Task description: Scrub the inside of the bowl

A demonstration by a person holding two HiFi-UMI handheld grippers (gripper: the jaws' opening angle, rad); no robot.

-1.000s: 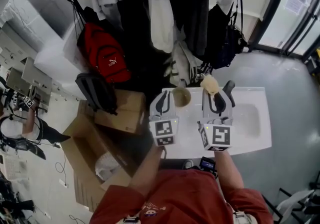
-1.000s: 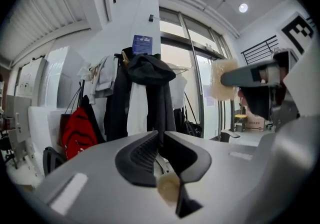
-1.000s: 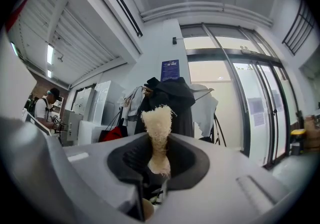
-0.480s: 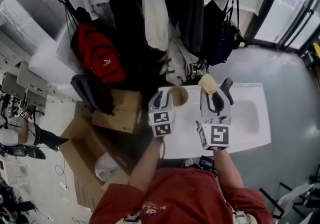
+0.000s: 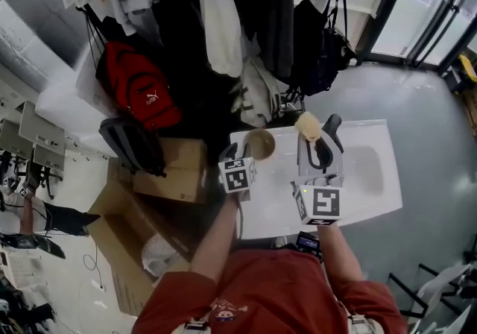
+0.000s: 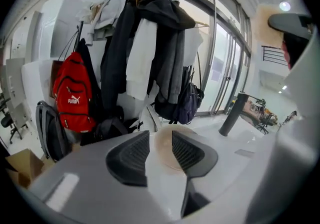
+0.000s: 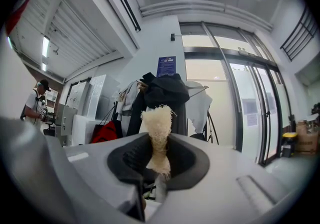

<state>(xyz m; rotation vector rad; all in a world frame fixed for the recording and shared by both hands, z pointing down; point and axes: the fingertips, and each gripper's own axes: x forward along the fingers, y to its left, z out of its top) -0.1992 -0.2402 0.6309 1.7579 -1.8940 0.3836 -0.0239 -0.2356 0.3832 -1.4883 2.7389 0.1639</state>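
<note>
Bowl (image 5: 259,144) sits at the far left corner of the surface (image 5: 358,198). Our left hand-held gripper (image 5: 235,152) is lower than a second ago, just beside the bowl's near rim. Its jaws have just been opening and now stand apart, with the bowl showing in the gap, unpressed. Our right hand-held gripper (image 5: 319,142) hasn't shifted and is clamped on the pale scrubber (image 5: 308,127) by the far edge.

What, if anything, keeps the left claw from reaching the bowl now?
Probably nothing, so yes: the left claw, its jaws just opening, points at the bowl, which shows in their gap; nothing lies between.
</note>
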